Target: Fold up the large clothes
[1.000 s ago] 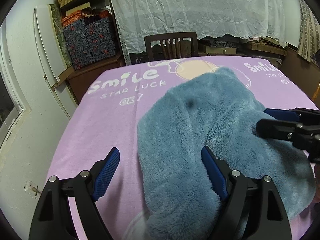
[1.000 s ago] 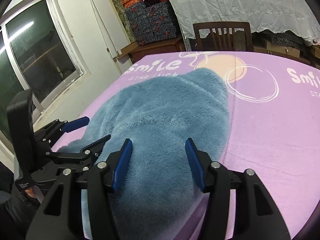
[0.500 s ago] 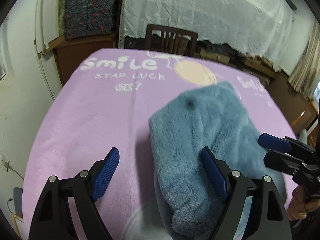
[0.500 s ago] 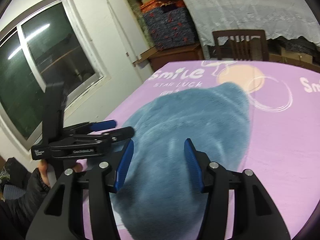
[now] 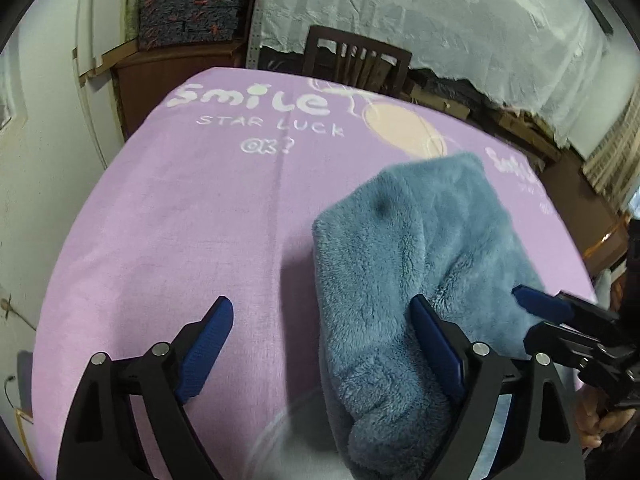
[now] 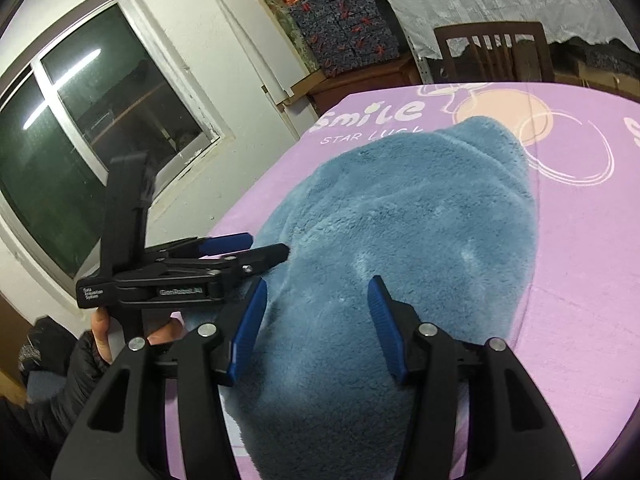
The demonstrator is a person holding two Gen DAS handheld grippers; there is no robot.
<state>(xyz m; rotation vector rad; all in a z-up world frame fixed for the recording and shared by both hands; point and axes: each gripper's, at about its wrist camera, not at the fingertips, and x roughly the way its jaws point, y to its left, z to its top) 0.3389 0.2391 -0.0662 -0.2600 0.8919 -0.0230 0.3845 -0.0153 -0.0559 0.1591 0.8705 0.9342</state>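
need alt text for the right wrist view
A folded blue fleece garment lies on a purple "Smile" cloth, the open right gripper above its near end. The left gripper is at the garment's left edge.

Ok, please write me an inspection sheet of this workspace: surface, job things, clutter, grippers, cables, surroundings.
Surface: purple "Smile" blanket covers the table.
Job's things: blue fleece garment lies bunched on the blanket, folded over itself.
Clutter: nothing seen on the blanket besides the garment.
Grippers: left hand-held gripper open, one finger over the garment and one over bare blanket; right hand-held gripper open above the garment, gripping nothing.
Cables: nothing seen.
Surroundings: wooden chair behind the table, white lace curtain, stacked patterned boxes, dark window.
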